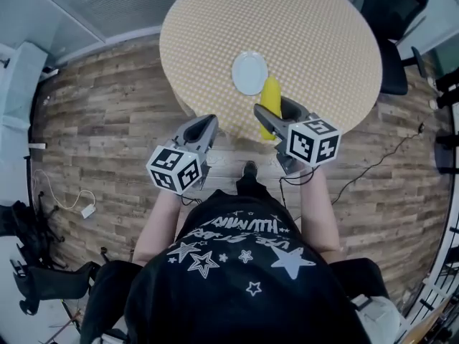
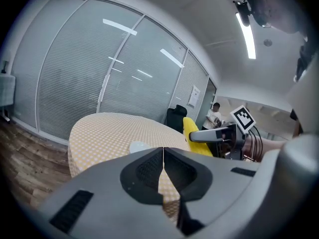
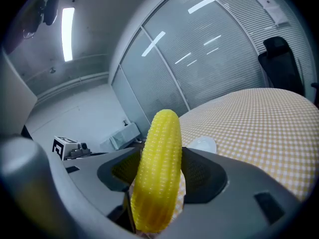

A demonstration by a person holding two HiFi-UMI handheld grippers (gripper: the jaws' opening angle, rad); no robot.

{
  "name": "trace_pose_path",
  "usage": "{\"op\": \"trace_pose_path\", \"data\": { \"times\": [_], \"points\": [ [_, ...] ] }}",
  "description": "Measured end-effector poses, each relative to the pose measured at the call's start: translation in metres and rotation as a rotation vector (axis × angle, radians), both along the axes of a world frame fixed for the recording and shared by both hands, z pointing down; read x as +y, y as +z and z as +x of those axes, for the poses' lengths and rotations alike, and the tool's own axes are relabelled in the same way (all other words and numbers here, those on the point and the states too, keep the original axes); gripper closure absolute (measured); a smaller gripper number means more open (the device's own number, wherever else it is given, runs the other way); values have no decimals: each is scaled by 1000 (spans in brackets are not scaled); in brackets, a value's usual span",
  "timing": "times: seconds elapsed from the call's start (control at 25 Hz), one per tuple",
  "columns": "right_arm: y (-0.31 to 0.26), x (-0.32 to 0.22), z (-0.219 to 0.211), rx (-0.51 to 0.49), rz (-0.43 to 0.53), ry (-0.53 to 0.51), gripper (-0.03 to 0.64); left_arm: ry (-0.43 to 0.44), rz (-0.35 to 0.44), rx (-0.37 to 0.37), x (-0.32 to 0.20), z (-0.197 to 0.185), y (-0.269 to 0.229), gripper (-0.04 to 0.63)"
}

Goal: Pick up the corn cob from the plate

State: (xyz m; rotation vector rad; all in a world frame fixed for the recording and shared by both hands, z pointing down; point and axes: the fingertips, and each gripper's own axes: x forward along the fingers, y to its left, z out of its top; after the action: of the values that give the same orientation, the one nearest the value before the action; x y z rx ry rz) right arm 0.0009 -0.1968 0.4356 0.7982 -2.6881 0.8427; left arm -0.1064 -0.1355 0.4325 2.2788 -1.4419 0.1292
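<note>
My right tongs point(image 3: 160, 172) pinch the corn cob point(image 3: 162, 136) clear of the plate point(image 1: 249, 73) for a secure lift; my left tongs point(image 2: 163, 167) are pressed together, idle.

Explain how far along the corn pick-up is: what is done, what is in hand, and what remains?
Done: the corn cob is off the plate, which lies bare on the table. In hand: the right gripper is shut on the cob, its fingers on either side, holding it near the table's edge. The left gripper is shut and empty. Left: nothing of the pick-up itself, as far as shows.
</note>
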Motion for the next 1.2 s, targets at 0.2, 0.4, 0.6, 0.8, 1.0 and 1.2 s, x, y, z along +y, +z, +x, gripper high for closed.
{"op": "trace_pose_path", "data": {
  "times": [0.2,0.4,0.6,0.8,1.0,1.2],
  "points": [
    [-8,40,-12,7,21,7,350,6,24,4,34,-13,-9,584],
    [-17,76,-12,19,42,26,350,26,55,15,67,-14,-19,584],
    [-25,120,-10,27,73,56,350,69,79,21,107,-9,-25,584],
    [-30,161,-2,12,87,103,350,112,114,35,139,0,-34,584],
    [-37,196,11,2,103,155,350,144,139,49,164,8,-42,584],
    [-41,222,25,15,114,171,350,160,147,59,186,18,-47,584]
  ]
}}
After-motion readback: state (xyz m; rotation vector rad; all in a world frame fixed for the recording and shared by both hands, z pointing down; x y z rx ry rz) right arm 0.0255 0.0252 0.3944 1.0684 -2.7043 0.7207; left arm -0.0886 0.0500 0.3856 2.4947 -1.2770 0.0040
